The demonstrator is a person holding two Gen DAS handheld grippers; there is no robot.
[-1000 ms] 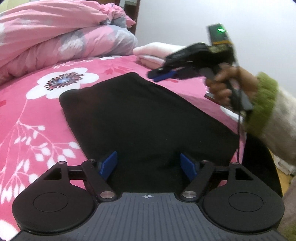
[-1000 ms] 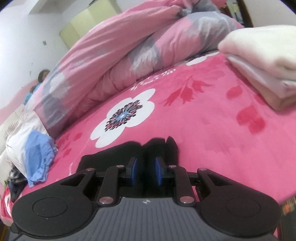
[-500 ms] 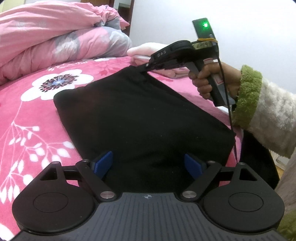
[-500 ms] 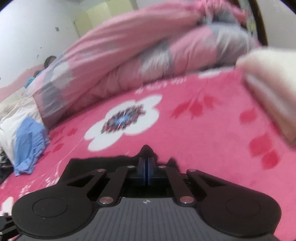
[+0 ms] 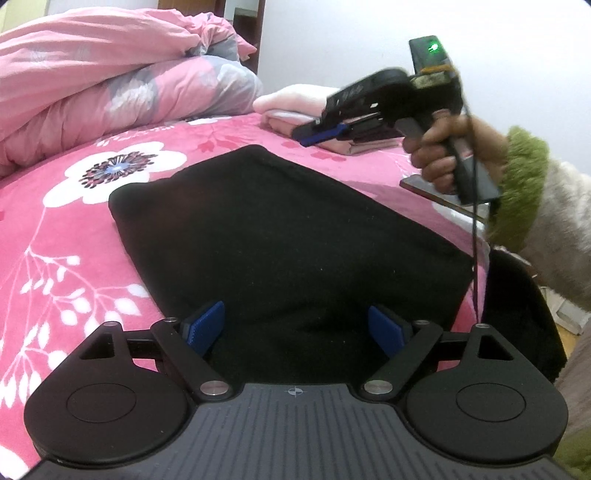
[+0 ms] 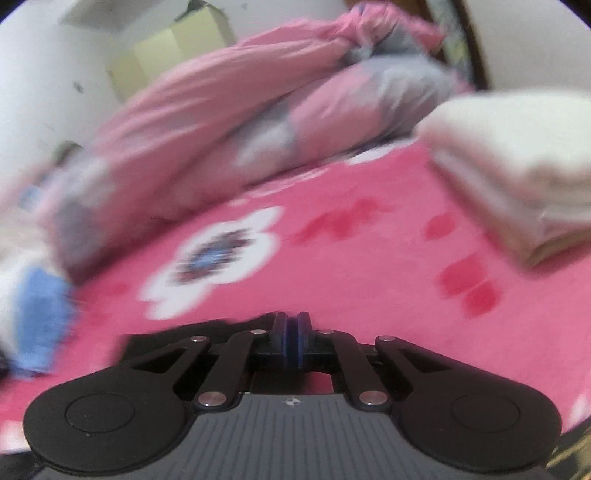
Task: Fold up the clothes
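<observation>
Left wrist view shows a black garment (image 5: 280,236) lying flat on the bed, folded into a rough four-sided slab with its far corner pointing toward the pillows and a rounded fold along its left edge; the cloth is plain, matte and smooth, with no print that can be made out. Its near edge runs under the left gripper (image 5: 295,326), whose blue-padded fingers (image 5: 205,325) stand wide apart just above the fabric with nothing between them. More black cloth (image 5: 517,306) hangs off the bed edge at the right. The right gripper (image 5: 321,133) hovers in the air above the bed beyond the garment's far corner, apart from it, held by a hand (image 5: 443,155) in a green-cuffed fleecy sleeve; in the right wrist view, which is motion-blurred, its pads (image 6: 291,341) are pressed together with no cloth seen between them. The bed is covered by a bright pink sheet (image 5: 55,229) printed with white flowers and branches. A rumpled pink and grey duvet (image 5: 110,85) is heaped at the far side, and a stack of folded pale towels or clothes (image 5: 291,105) sits near the far right. Behind are a white wall (image 5: 332,37) and a dark wooden door frame (image 5: 258,29); the right wrist view adds a blue cloth (image 6: 40,321) at the left.
</observation>
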